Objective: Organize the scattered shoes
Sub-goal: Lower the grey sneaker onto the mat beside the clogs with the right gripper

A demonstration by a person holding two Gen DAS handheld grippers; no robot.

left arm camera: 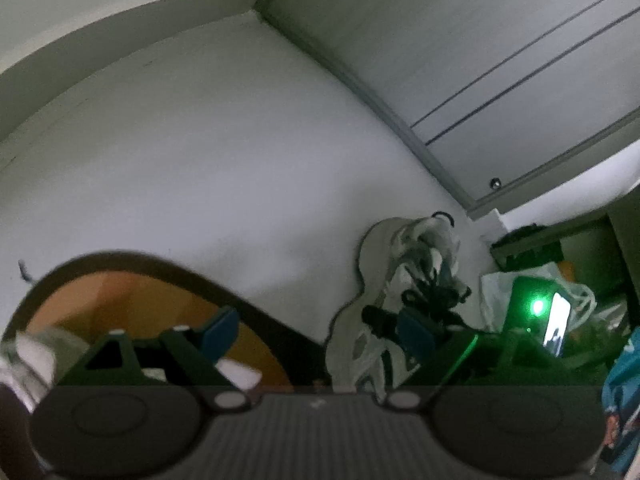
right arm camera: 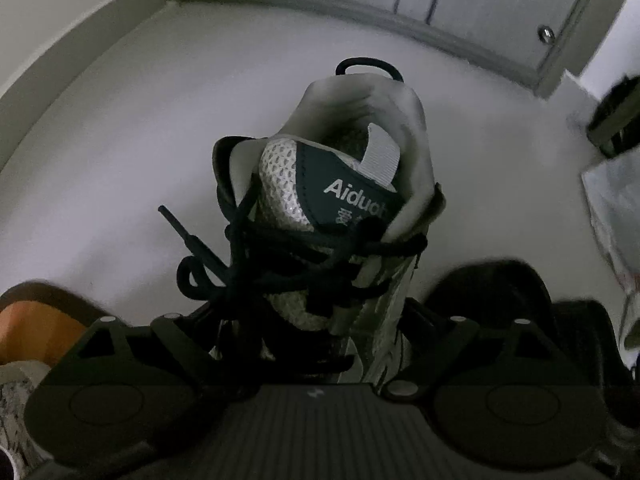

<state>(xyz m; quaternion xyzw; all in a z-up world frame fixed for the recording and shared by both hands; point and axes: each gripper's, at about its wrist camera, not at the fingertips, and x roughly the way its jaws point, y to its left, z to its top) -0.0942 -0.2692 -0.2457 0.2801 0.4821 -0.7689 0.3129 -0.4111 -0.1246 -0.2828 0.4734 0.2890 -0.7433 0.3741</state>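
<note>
A grey and white sneaker [right arm camera: 340,184] with black laces stands on the pale floor, its heel loop pointing away from me. My right gripper [right arm camera: 308,320] hangs over its laced front. The jaws stand wide on either flank, and the tips are hidden by the laces and the upper. The same sneaker [left arm camera: 404,276] shows right of centre in the left wrist view. My left gripper [left arm camera: 318,330] is open with nothing between its blue pads [left arm camera: 220,328]. A dark-rimmed shoe with an orange insole [left arm camera: 120,304] lies at its left finger.
A baseboard and a pale door [left arm camera: 500,60] with a round stopper [left arm camera: 496,184] close the far side. A white plastic bag [left arm camera: 500,292], a dark device with a green light [left arm camera: 536,308] and a lit screen [left arm camera: 558,326] crowd the right. A dark rounded object [right arm camera: 500,292] sits right of the sneaker.
</note>
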